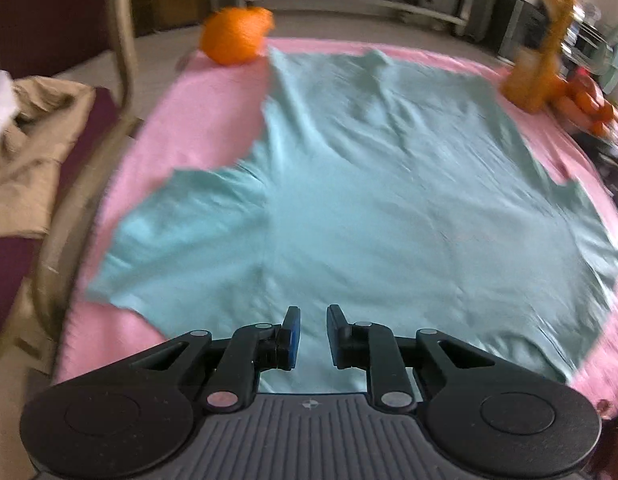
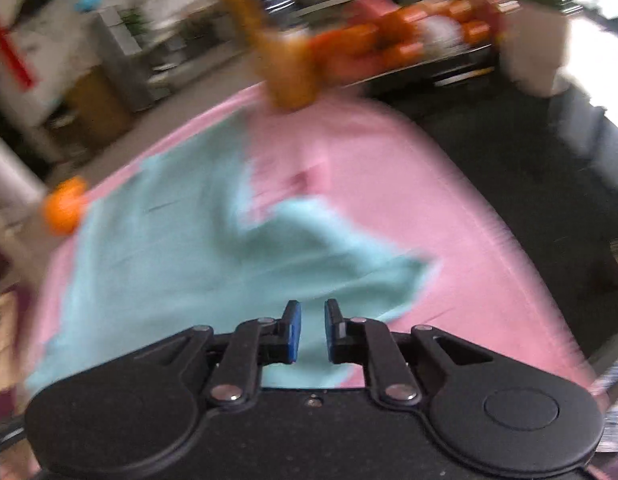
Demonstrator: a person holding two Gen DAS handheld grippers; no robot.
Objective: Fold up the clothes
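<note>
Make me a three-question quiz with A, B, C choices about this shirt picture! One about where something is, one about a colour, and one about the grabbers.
1. Where is the orange ball?
A. at the far left corner of the pink cover
B. on top of the shirt
C. between the left gripper's jaws

2. What colour is the shirt?
A. yellow
B. light blue-green
C. red

3. What is the left gripper holding?
A. a sleeve
B. the orange ball
C. nothing

Answers:
1 A, it sits on the pink cover beside the shirt's far edge.
2 B, the whole spread shirt is that colour.
3 C, a bare gap shows between its jaws.
</note>
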